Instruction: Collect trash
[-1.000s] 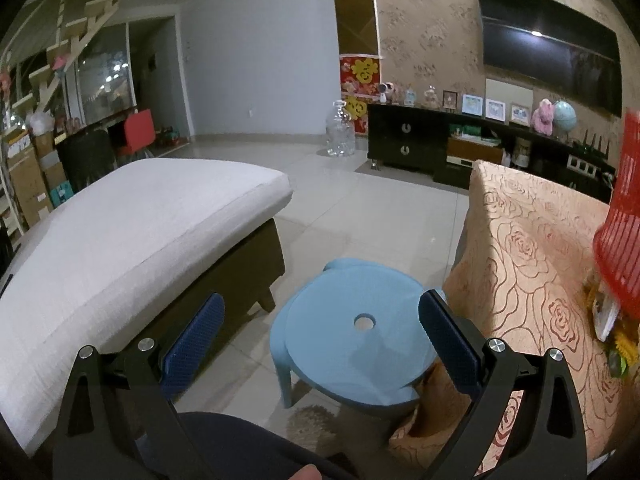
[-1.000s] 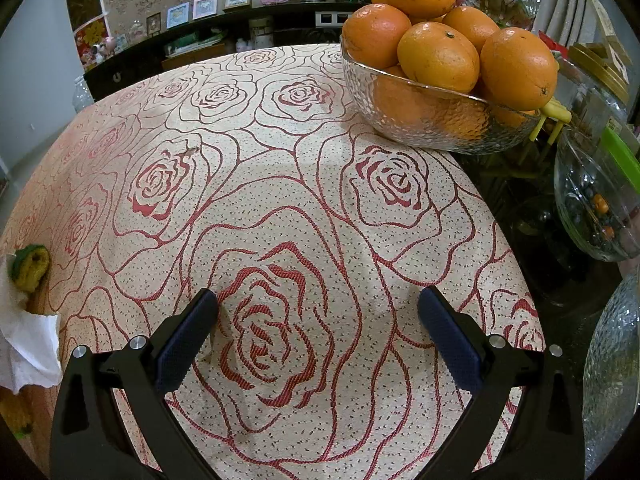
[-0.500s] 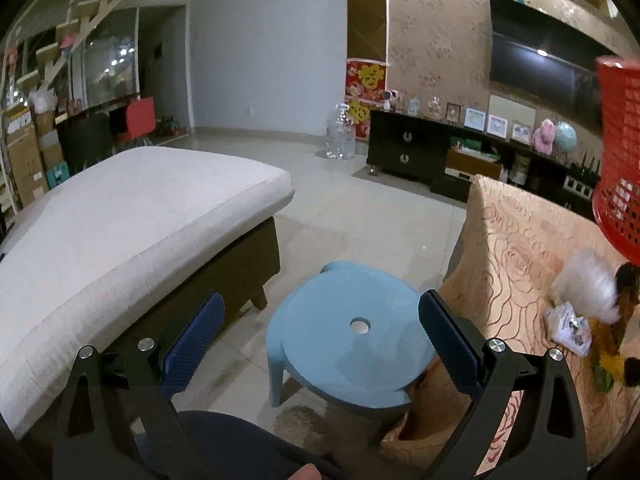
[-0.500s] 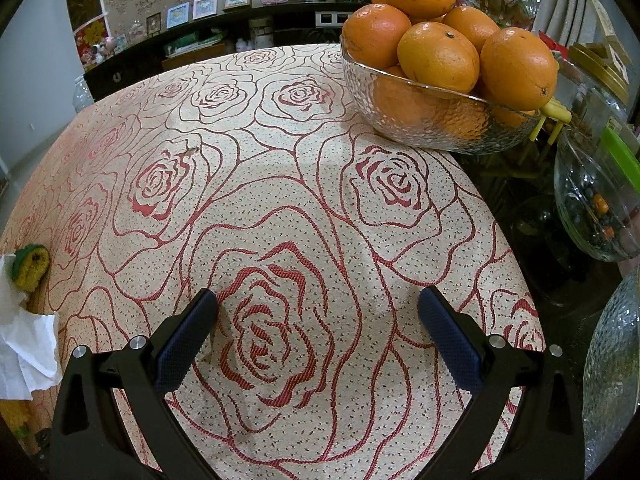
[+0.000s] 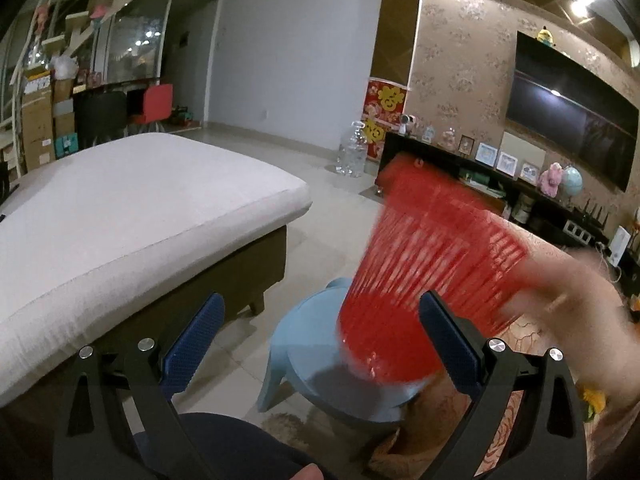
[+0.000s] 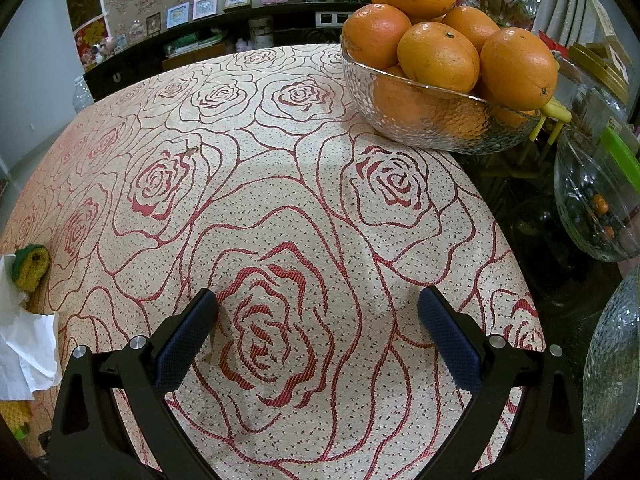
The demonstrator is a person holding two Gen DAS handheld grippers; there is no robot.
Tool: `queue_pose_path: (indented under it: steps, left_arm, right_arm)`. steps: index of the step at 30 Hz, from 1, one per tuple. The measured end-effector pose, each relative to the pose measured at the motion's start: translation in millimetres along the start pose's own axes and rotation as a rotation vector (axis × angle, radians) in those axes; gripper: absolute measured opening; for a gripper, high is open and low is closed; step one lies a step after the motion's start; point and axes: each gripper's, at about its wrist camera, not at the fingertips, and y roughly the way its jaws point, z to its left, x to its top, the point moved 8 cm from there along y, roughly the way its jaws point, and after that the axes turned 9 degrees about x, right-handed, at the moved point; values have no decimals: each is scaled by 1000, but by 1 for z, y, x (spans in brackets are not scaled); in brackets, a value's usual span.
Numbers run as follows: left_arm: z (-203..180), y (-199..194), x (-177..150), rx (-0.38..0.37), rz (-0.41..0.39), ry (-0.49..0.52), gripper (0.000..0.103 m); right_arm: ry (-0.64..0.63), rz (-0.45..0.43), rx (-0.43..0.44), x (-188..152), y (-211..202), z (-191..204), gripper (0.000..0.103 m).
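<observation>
My left gripper (image 5: 320, 334) is spread wide with nothing between its blue pads, pointing out over a pale blue plastic stool (image 5: 320, 372) on the tiled floor. A red slatted basket (image 5: 424, 264), badly motion-blurred, sits tilted just ahead and to the right of it, its base down at the stool's top, though the blur keeps me from saying whether the two touch. A blurred bare hand (image 5: 588, 304) at the right has hold of the basket's rim, and the basket's lower part is hidden behind my right-hand finger. To the left lies a big white cushioned daybed (image 5: 132, 216); far ahead is a dark TV cabinet (image 5: 480, 184) with small frames and toys on it, too small to make out. My right gripper (image 6: 318, 322) is also fully open and empty, hovering low over the rose-patterned tablecloth (image 6: 280, 152). The trash sits far to its left at the edge of the view: a crumpled white tissue (image 6: 24, 344), cut off by the frame, with a green and yellow scrap (image 6: 30, 262) just beyond it. Ahead and to the right stands a glass bowl (image 6: 432, 120) heaped with oranges (image 6: 438, 56), and further right a second glass bowl (image 6: 596, 200) on the dark tabletop, partly cropped, its contents hard to identify.
</observation>
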Motion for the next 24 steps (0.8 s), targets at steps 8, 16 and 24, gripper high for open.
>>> queue_pose_path:
  steps: [8, 16, 24]
  left_arm:
    - [1, 1, 2, -8, 8, -4, 94]
    - [-1, -1, 0, -6, 3, 16, 94]
    - [-10, -1, -2, 12, 6, 55, 94]
  right_arm:
    - [0, 0, 0, 0, 0, 0, 97]
    - [0, 0, 1, 0, 0, 0, 97]
    - [0, 0, 1, 0, 0, 0, 97]
